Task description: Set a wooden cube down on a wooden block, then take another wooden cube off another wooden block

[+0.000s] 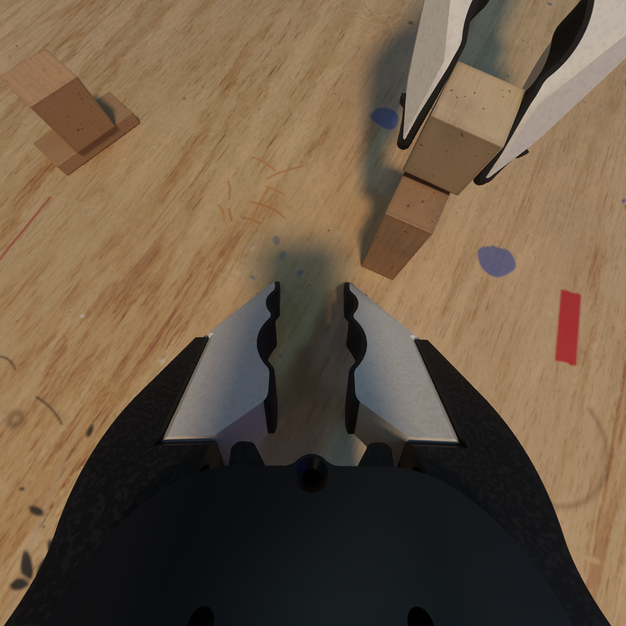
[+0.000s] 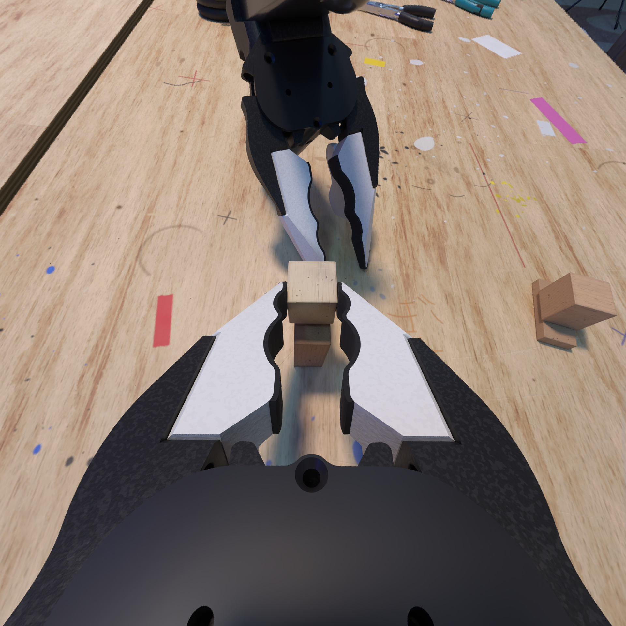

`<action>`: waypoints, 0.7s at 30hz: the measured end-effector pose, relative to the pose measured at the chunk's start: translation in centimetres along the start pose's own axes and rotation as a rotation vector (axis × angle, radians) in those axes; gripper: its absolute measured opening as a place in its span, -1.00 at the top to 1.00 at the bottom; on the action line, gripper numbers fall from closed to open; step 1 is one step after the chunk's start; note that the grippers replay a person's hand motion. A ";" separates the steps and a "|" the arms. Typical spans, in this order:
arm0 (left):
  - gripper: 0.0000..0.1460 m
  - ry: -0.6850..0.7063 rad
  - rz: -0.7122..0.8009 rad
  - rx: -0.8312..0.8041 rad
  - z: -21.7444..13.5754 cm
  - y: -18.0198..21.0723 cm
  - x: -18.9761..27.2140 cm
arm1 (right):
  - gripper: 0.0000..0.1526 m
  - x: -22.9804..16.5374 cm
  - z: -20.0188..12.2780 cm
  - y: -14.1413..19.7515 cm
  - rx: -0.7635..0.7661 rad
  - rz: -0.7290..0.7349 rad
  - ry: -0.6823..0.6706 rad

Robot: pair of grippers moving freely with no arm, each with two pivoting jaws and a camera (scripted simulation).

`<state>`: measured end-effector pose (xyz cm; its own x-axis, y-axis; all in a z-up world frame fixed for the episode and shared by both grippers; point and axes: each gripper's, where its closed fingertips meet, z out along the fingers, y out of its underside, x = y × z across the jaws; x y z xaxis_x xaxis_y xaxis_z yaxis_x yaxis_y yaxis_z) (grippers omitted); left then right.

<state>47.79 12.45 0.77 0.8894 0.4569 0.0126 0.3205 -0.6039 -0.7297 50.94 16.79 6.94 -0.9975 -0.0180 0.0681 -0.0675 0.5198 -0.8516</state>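
Wooden cube point(image 2: 311, 290) sits clamped in your right gripper point(image 2: 311, 298), directly over a darker wooden block point(image 2: 311, 349) that stands upright on the table point(image 2: 101, 237).

No brand, label or legible writing shows on the cubes or blocks; the plank tabletop carries only scribbles, paint spots and a red tape strip point(image 2: 163, 320). Your held cube is pale, speckled and square-edged, pinched between black wavy pads on white fingers; whether it touches the block you cannot tell. Your left gripper point(image 1: 311, 288) hangs just beside that block with its jaws apart and nothing between them. Well off to the side, a second, browner cube point(image 1: 69, 108) rests on a flat block point(image 1: 115, 125).
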 end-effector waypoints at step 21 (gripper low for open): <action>0.49 -0.001 0.000 0.000 0.0 0.0 0.0 | 0.63 0.1 0.3 -0.3 0.048 0.013 -0.026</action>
<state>47.79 12.45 0.77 0.8891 0.4574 0.0124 0.3208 -0.6038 -0.7298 50.90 16.36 7.03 -0.9984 -0.0338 0.0442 -0.0550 0.4785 -0.8764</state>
